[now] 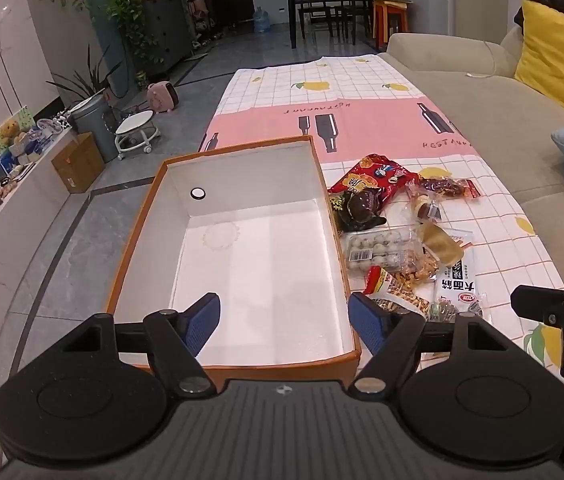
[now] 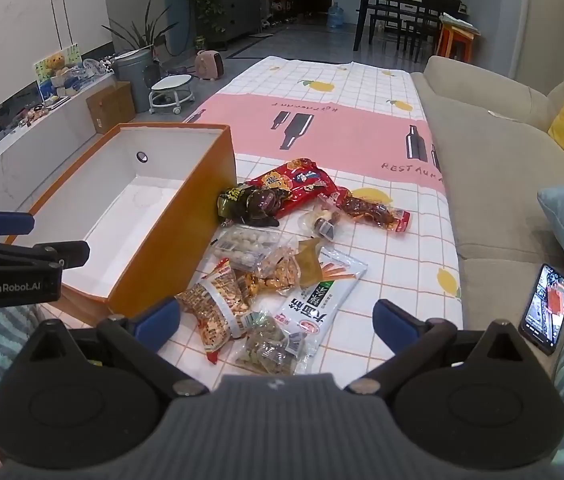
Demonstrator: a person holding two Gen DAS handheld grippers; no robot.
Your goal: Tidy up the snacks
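An empty orange box (image 1: 242, 248) with a white inside stands on the table's left side; it also shows in the right wrist view (image 2: 130, 216). A pile of snack packets lies to its right: a red bag (image 2: 294, 184), a quail-egg pack (image 2: 246, 246), a peanut bag (image 2: 218, 308), a white noodle packet (image 2: 322, 300) and a small nut pack (image 2: 270, 346). My left gripper (image 1: 284, 322) is open and empty above the box's near end. My right gripper (image 2: 278, 322) is open and empty just above the near packets.
The table carries a pink and white checked cloth (image 2: 342, 128). A beige sofa (image 2: 494, 168) with yellow and blue cushions runs along the right. A phone (image 2: 546, 308) lies on the sofa. A grey bin, stool and carton stand on the floor at left.
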